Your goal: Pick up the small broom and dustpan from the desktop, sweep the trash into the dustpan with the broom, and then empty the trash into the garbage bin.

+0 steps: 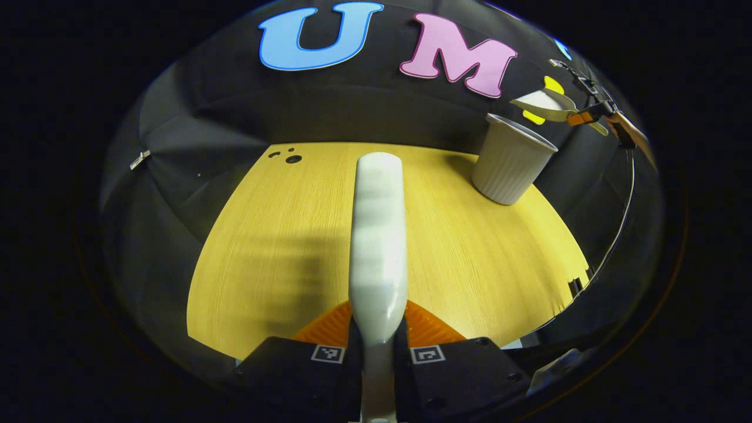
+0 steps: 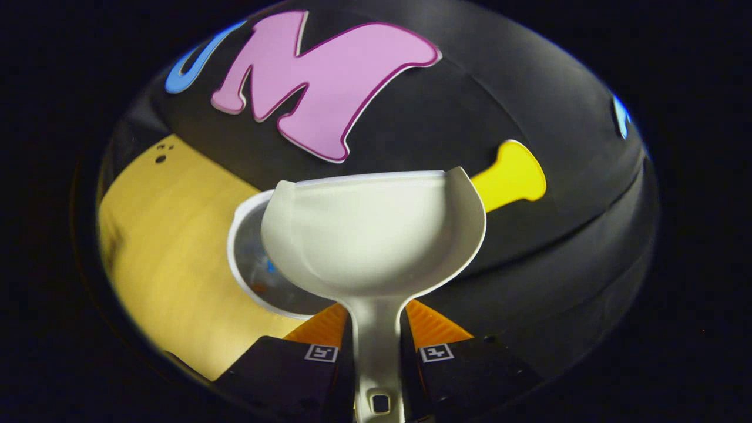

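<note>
Two tools are held aloft, one per gripper. The left gripper (image 1: 378,346) has its jaws clamped on the broom (image 1: 379,235), a smooth, pale, stiff plastic shape over the wood-grain worktop (image 1: 470,252). The right gripper (image 2: 379,352) has its jaws clamped on the slim handle of the dustpan (image 2: 376,235), a thin, glossy, rigid scoop, poised over the ribbed white garbage bin (image 1: 511,161) at far right. Both look light, probably slippery; gripping the handles suits them.

Left gripper (image 1: 378,338): dark matte body, small square black-and-white fiducial tag on each side, screw holes along the lower face. Right gripper (image 2: 376,341): same build, same tags.
</note>
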